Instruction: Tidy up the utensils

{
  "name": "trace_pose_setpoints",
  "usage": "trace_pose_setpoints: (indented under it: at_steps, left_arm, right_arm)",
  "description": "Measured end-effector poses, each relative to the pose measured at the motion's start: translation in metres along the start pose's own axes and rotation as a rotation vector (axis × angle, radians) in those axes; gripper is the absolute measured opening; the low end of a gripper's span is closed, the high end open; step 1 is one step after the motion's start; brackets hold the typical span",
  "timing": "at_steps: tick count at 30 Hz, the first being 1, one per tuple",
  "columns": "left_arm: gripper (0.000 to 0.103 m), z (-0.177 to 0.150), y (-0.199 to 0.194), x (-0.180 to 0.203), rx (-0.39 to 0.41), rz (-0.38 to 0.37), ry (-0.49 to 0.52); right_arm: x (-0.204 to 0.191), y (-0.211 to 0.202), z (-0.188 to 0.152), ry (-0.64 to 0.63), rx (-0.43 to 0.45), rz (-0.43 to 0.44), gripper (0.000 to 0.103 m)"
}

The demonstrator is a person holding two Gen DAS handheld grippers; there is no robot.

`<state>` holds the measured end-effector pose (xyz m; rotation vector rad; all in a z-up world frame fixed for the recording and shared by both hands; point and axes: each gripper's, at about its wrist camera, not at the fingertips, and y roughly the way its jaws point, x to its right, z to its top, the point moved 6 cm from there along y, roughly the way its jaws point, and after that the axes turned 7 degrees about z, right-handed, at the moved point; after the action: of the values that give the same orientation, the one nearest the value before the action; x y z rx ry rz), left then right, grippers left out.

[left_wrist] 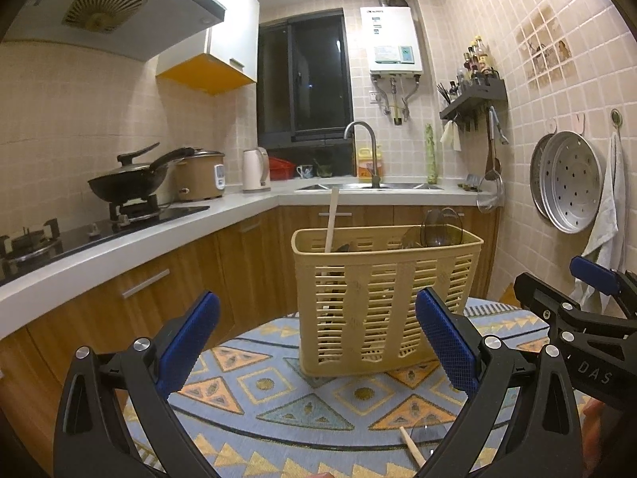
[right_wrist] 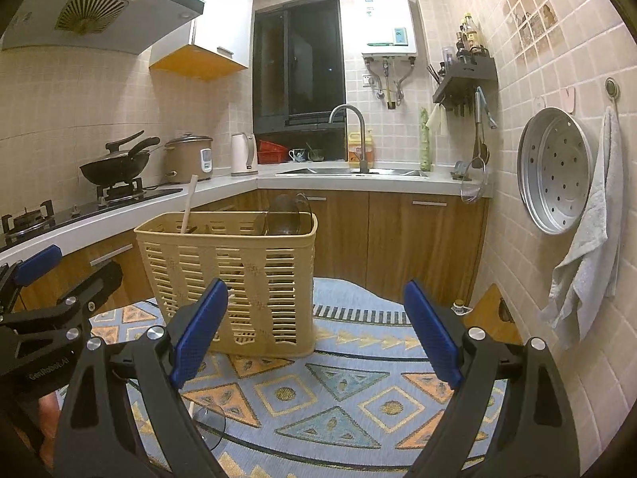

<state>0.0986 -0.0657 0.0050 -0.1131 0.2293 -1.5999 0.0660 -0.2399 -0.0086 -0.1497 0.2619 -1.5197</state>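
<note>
A beige slatted utensil basket (left_wrist: 382,298) stands upright on a patterned tablecloth (left_wrist: 302,410); it also shows in the right wrist view (right_wrist: 235,290). A pale wooden handle (left_wrist: 331,219) sticks up from its left compartment and clear glass spoons (left_wrist: 442,228) from its right. My left gripper (left_wrist: 318,334) is open and empty, a little in front of the basket. My right gripper (right_wrist: 316,322) is open and empty, to the right of the basket. A wooden-handled utensil (left_wrist: 412,451) with a clear glass head (right_wrist: 211,424) lies on the cloth near me.
A kitchen counter (left_wrist: 167,231) with a wok (left_wrist: 127,183), rice cooker and kettle runs along the left. A sink with tap (left_wrist: 372,151) is behind the basket. A steamer tray (right_wrist: 555,169) and towel hang on the right wall.
</note>
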Motion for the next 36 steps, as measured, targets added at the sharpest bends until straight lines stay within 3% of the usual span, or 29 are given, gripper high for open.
trace_pose_setpoints:
  at_steps: [36]
  left_arm:
    - [0.095, -0.0045, 0.0049, -0.0028, -0.018, 0.016, -0.016]
  right_arm:
    - [0.0038, 0.0003, -0.0021, -0.002, -0.002, -0.004, 0.091]
